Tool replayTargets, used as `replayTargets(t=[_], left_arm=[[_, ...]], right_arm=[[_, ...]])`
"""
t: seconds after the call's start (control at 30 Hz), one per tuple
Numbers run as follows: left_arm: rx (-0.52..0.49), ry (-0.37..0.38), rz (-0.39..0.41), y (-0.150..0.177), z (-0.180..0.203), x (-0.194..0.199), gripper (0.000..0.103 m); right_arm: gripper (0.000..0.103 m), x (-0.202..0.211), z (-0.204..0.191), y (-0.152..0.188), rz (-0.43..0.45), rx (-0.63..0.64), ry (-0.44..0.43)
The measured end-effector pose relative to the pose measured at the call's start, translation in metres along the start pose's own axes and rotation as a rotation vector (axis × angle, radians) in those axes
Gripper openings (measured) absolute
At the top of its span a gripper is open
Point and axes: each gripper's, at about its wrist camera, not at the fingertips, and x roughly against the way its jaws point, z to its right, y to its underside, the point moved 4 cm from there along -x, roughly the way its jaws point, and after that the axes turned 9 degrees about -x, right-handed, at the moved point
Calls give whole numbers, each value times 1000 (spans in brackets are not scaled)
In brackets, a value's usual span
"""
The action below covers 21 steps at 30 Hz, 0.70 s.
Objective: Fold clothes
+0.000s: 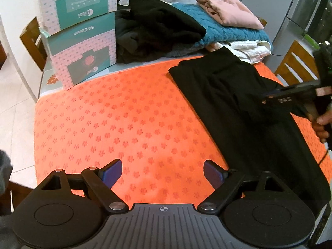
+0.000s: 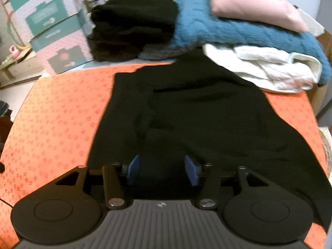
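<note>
Right wrist view: black garment lies partly folded on orange worktop, far end touching white towel in pile. Right tongs apart, over garment's near part, nothing clamped between pads.

Left wrist view: left tongs wide apart, empty, over bare cloth, beside garment edge.

Risks: black on black, layers hard to tell, so grab may take one layer only; loose fold may slip open; lifted garment may drag towel; boxes near, sweep may knock them.

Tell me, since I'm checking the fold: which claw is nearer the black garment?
Right. The right claw hangs directly over the black garment; the left claw is beside it, over bare orange tablecloth.
</note>
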Motion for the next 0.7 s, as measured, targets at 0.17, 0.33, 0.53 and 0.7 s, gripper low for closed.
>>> replayTargets(t=[0.17,0.33,0.53,0.7], left_arm=[[12,-25,0,13,14,16,87],[24,-30,4,25,28,30,87],[9,20,14,43,47,35,87],[-17,72,18,52,73,37,87]], right_arm=[[52,-25,-20,0,-26,44,8],[5,-6,-7,8,26,15,62],[5,69,35,22,137,-98,91],[5,133,88,50,209,-194,189]])
